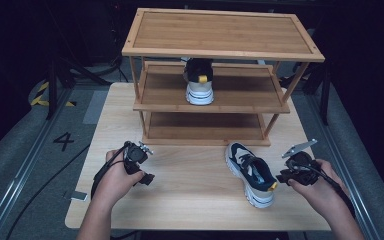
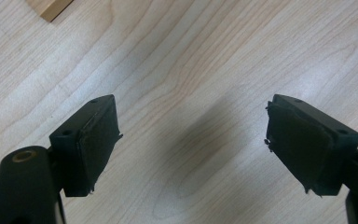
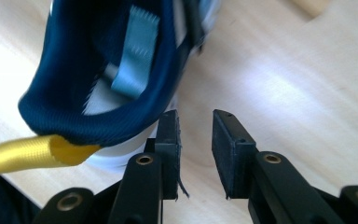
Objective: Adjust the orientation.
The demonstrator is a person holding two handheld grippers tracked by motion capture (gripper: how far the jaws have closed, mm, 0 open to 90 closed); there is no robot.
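**benchguy:** Fingers first: the right gripper (image 3: 196,154) is sitting with its jaws only a narrow gap apart and nothing between them, so it's not grasping anything. One pad is hanging just beside the heel of the loose sneaker (image 1: 252,172), next to the yellow pull tab (image 3: 32,151).

**lacesout:** And the left gripper (image 2: 191,140)?

**benchguy:** Jaws are standing wide, released, hovering over bare table (image 1: 190,200) with only wood grain between them.

**lacesout:** Where's the sneaker lying?

**benchguy:** It's resting on the tabletop in front of the wooden rack (image 1: 220,50), toward the right side, heel pointing at the person's right hand (image 1: 320,187). Its mate, the second sneaker (image 1: 199,82), is sitting on the rack's middle shelf, heel facing out.
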